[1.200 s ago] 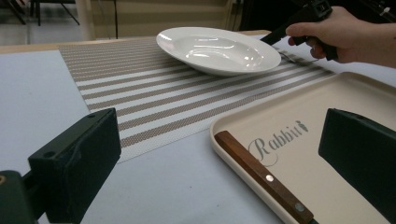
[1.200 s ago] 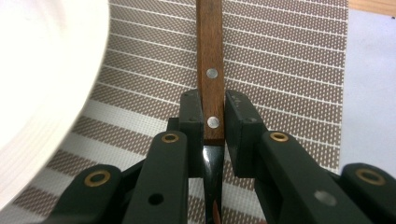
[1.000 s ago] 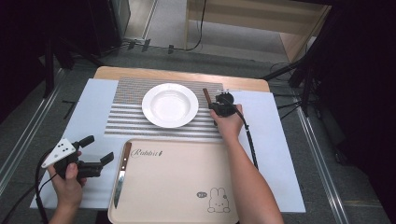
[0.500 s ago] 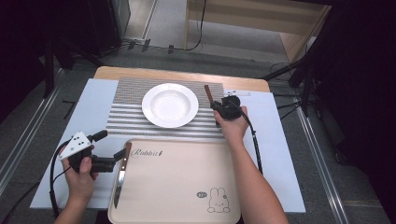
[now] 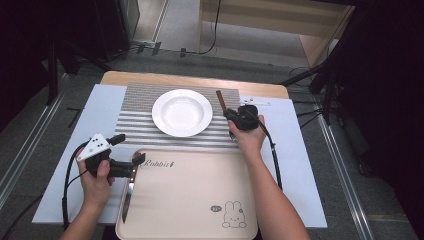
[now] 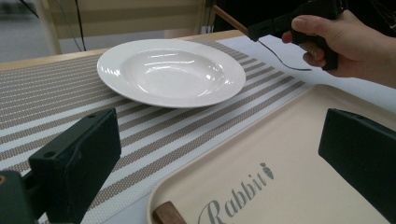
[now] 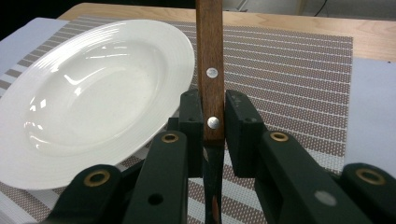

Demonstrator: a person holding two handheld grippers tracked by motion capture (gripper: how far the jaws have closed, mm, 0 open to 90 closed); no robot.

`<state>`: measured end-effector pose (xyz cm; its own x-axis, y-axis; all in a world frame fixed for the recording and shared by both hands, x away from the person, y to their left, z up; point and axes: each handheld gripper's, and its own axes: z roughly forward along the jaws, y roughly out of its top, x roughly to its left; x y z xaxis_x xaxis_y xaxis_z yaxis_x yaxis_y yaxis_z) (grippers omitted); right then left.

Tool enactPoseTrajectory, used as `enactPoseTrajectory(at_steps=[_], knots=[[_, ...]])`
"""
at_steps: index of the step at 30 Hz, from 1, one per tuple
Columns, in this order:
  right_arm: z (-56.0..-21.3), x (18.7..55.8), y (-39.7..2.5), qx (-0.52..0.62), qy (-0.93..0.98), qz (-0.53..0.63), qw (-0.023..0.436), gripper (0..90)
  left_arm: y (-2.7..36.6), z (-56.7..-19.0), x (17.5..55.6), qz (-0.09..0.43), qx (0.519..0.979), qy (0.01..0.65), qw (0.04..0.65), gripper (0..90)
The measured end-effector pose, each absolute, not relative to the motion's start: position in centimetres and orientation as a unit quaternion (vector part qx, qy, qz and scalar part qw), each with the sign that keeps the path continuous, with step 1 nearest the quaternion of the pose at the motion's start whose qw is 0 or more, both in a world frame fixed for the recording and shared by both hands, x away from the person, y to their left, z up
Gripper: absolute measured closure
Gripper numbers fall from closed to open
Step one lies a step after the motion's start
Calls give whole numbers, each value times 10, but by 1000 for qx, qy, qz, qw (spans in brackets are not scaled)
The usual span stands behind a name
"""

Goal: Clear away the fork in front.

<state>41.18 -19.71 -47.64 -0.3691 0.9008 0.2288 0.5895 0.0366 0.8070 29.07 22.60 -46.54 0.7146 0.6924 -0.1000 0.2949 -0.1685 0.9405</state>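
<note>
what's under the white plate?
The round white plate sits on a striped woven placemat, itself on a pale sheet over the wooden table. The mat directly beneath the plate is covered.

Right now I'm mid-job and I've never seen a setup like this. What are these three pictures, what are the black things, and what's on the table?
There is no robot here. A person holds a hand-operated claw in each hand. One picture looks down from above the table. The other two come from cameras riding on each claw, looking along its black jaws.

On the table lie a striped placemat with a white plate on it, and nearer the person a beige tray.

The left claw is open over the wooden handle of a knife lying on the tray. The right claw is shut on a wooden-handled utensil beside the plate. Its metal end is hidden.
</note>
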Motion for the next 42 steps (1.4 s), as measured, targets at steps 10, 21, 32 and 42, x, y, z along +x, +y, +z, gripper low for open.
enactPoseTrajectory(at_steps=[10,21,32,42], knots=[[-472,401,-201,524,695,459,178,763,211,-454,300,179,744,320,559,0],[-471,389,-205,511,694,476,175,762,193,-454,312,168,754,310,554,0],[-471,380,-203,496,698,486,176,762,174,-454,321,158,760,298,556,0],[-469,371,-196,480,702,497,172,762,164,-456,327,145,759,296,562,0]])
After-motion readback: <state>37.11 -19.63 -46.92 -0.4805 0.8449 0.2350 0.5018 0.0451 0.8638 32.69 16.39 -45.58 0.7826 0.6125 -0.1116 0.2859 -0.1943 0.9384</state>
